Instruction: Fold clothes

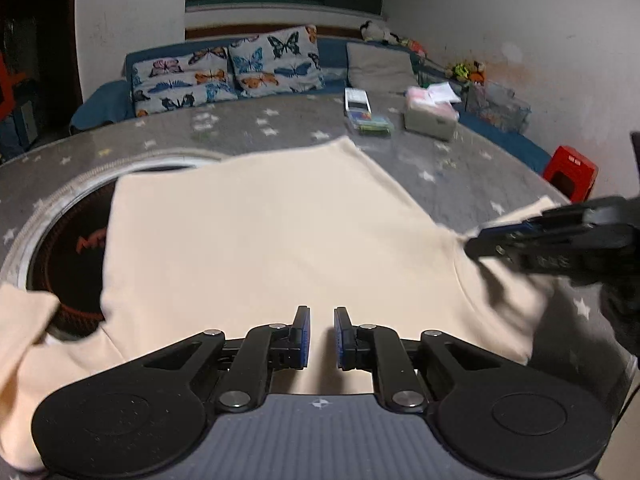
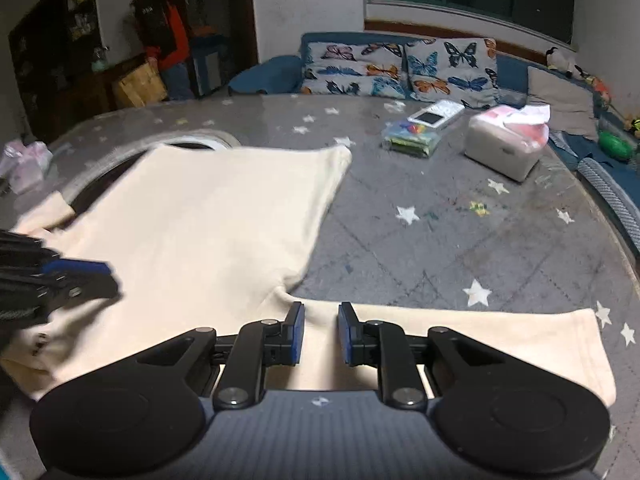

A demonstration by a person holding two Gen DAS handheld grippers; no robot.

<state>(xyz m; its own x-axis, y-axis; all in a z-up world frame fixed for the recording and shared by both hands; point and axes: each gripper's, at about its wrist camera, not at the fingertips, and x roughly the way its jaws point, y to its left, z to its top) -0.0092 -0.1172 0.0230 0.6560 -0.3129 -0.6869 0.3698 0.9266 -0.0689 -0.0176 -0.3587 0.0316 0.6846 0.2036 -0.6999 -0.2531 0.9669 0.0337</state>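
The big round table [image 2: 460,240], under its grey star-printed cover, takes up most of the room and serves as the folding surface, which is presumably why the clutter sits pushed to its far side, toward the sofa with the butterfly cushions [image 2: 400,68]. Spread flat on the near part of the table lies the cream T-shirt [image 1: 260,232], the garment to be folded; its body runs away from the edge and partly covers the dark round opening [image 1: 68,264] in the table's middle, while one short sleeve [image 2: 500,340] lies stretched out along the near edge, laid smooth so a fold can start clean. On the far side of the table from the shirt stand a white tissue box [image 2: 508,148] with a pink wrapper and a clear packet of coloured bits [image 2: 412,140], well apart from the cloth. A person in a dark and orange jacket [image 2: 160,28] stands beyond the table by a cabinet, busy with something else. The left gripper [image 1: 320,338] hovers over the shirt's near hem, fingers a narrow gap apart with nothing pinched between them. The right gripper [image 2: 320,334] hangs above the sleeve seam, likewise slightly parted and empty; to my eye both are placed to take hold next.
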